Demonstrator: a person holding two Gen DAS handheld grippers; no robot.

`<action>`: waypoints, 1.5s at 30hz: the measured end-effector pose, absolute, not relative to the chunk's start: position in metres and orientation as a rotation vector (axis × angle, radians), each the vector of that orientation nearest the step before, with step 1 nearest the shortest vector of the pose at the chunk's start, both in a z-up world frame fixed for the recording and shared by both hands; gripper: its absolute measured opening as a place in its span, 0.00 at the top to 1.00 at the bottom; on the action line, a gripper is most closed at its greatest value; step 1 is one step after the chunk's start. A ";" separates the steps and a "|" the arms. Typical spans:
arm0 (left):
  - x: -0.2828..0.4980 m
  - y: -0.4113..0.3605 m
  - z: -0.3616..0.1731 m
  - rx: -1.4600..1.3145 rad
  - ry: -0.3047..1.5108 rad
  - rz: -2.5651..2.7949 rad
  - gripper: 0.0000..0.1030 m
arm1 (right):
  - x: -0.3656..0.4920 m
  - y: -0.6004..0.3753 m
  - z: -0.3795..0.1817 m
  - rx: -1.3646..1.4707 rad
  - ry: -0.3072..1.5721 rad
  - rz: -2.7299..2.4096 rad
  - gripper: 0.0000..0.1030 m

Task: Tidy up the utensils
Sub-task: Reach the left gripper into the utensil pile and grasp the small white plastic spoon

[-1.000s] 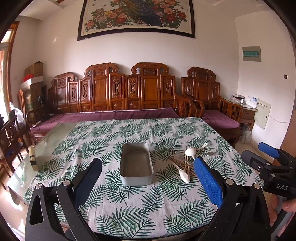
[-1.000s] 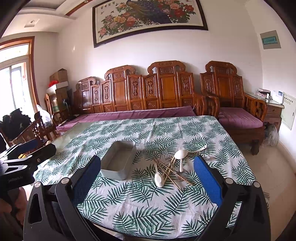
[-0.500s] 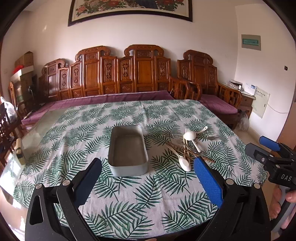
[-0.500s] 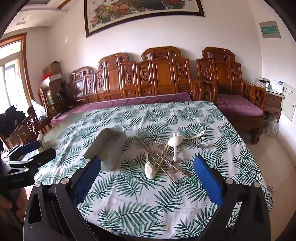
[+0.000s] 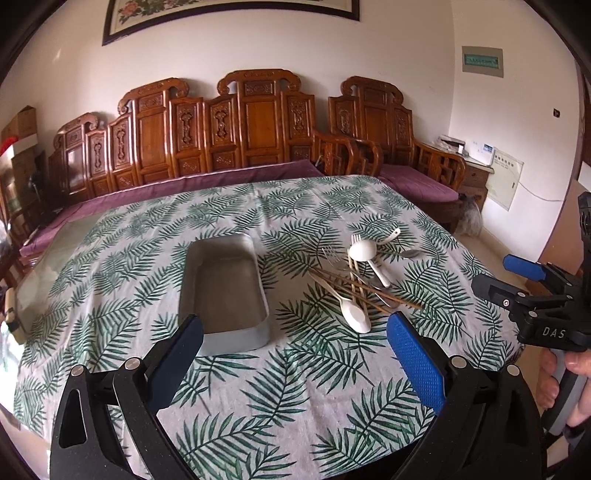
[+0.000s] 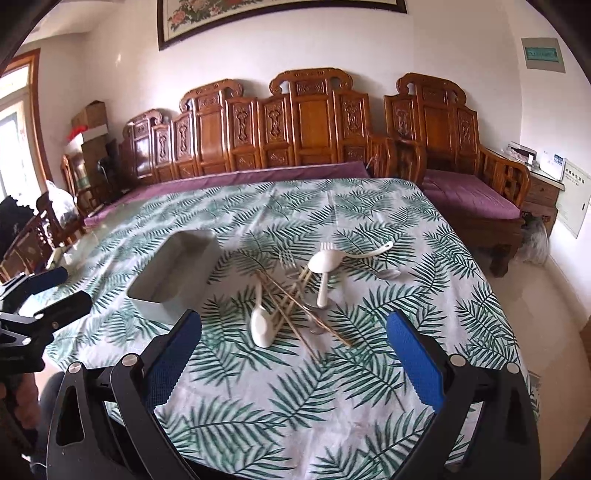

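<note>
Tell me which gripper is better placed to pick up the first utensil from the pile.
Right, probably. The right gripper is open and faces the utensil pile almost head-on, white spoon nearest. The left gripper, also open, is lined up nearer the metal tray.

Carved brown wooden bench [image 5: 236, 129] with purple cushions standing against the white wall [image 5: 229, 48], framed floral painting [image 6: 280, 14] hanging above, daylight coming through a wood-framed window [image 6: 16, 122], pale tiled floor [image 6: 561, 288] showing.

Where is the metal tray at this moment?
In the left wrist view the metal tray lies centre-left on the tablecloth, left of the utensil pile.
</note>
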State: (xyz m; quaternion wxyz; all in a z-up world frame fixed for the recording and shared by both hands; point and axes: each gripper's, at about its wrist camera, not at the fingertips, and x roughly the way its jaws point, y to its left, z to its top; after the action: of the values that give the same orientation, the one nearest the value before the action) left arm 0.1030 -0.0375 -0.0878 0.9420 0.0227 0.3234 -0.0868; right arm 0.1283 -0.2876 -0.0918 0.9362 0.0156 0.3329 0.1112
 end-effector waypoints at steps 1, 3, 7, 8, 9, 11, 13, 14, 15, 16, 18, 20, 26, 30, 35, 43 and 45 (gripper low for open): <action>0.106 -0.040 -0.089 0.052 0.664 -0.181 0.07 | 0.131 -0.291 -0.093 0.050 0.689 0.234 0.02; 0.114 -0.046 -0.092 0.067 0.673 -0.189 0.07 | 0.134 -0.295 -0.093 0.053 0.693 0.232 0.03; 0.134 -0.058 -0.098 0.089 0.689 -0.218 0.10 | 0.145 -0.305 -0.095 0.042 0.706 0.228 0.07; 0.138 -0.061 -0.099 0.095 0.693 -0.222 0.11 | 0.147 -0.307 -0.094 0.041 0.713 0.231 0.11; 0.142 -0.064 -0.101 0.101 0.697 -0.224 0.13 | 0.151 -0.309 -0.095 0.040 0.719 0.238 0.13; 0.153 -0.073 -0.105 0.106 0.713 -0.237 0.16 | 0.159 -0.310 -0.095 0.035 0.729 0.253 0.19; 0.163 -0.079 -0.113 0.096 0.739 -0.257 0.21 | 0.167 -0.311 -0.096 0.020 0.739 0.259 0.23; 0.169 -0.083 -0.118 0.095 0.755 -0.262 0.22 | 0.173 -0.311 -0.098 0.014 0.748 0.266 0.25; 0.172 -0.086 -0.121 0.096 0.764 -0.265 0.24 | 0.179 -0.312 -0.100 0.008 0.758 0.271 0.27; 0.178 -0.090 -0.127 0.096 0.779 -0.270 0.24 | 0.185 -0.312 -0.102 0.001 0.768 0.274 0.29; 0.190 -0.096 -0.138 0.090 0.812 -0.271 0.25 | 0.196 -0.312 -0.108 -0.011 0.784 0.283 0.32; 0.199 -0.100 -0.147 0.089 0.832 -0.266 0.25 | 0.206 -0.312 -0.115 -0.026 0.800 0.284 0.35; 0.227 -0.110 -0.176 0.081 0.908 -0.249 0.31 | 0.237 -0.319 -0.142 -0.051 0.838 0.280 0.37; 0.245 -0.116 -0.191 0.064 0.953 -0.251 0.38 | 0.248 -0.328 -0.160 -0.047 0.876 0.273 0.38; 0.266 -0.125 -0.213 0.061 1.001 -0.234 0.46 | 0.254 -0.340 -0.168 -0.026 0.897 0.257 0.38; 0.284 -0.113 -0.232 -0.050 1.070 -0.195 0.65 | 0.257 -0.347 -0.175 -0.023 0.915 0.247 0.38; 0.286 -0.113 -0.233 -0.061 1.080 -0.196 0.66 | 0.256 -0.347 -0.175 -0.022 0.918 0.250 0.38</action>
State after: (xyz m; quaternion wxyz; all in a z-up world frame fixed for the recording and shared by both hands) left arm 0.2859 -0.1126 -0.2332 0.8528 -0.0291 0.5131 -0.0931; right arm 0.2564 -0.3470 -0.1749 0.8889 -0.0104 0.4420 0.1202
